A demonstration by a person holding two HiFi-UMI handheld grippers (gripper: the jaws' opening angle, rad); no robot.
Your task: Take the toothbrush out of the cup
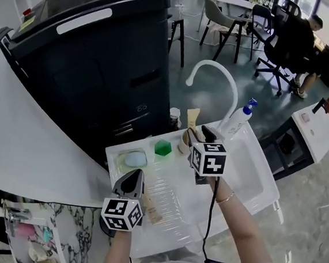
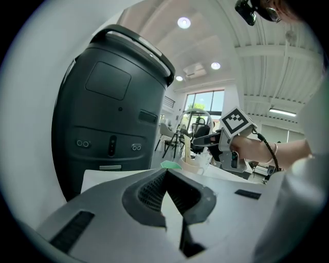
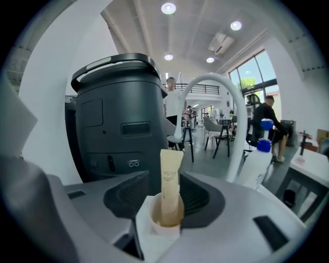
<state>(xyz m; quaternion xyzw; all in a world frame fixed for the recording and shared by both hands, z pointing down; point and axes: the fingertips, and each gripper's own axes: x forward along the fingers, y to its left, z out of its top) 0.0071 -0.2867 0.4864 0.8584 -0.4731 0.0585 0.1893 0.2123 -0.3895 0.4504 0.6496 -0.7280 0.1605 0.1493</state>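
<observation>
A pale cup (image 1: 184, 141) stands at the back of the white counter tray (image 1: 161, 226), with a toothbrush in a cream wrapper (image 1: 192, 118) upright inside it. My right gripper (image 1: 202, 133) is right at the cup. In the right gripper view the cup (image 3: 165, 220) and the toothbrush (image 3: 169, 180) sit between the open jaws of the right gripper (image 3: 165, 177), with gaps on both sides. My left gripper (image 1: 136, 174) hovers over the tray's front left. Its jaws meet at the tips with nothing held, as the left gripper (image 2: 165, 172) shows in its own view.
A large black bin (image 1: 96, 63) stands behind the tray. A white curved faucet (image 1: 219, 72) and a pump bottle with a blue top (image 1: 238, 120) stand at the back right by the sink basin (image 1: 252, 177). A green object (image 1: 163, 147) and a soap dish (image 1: 133, 158) lie left of the cup.
</observation>
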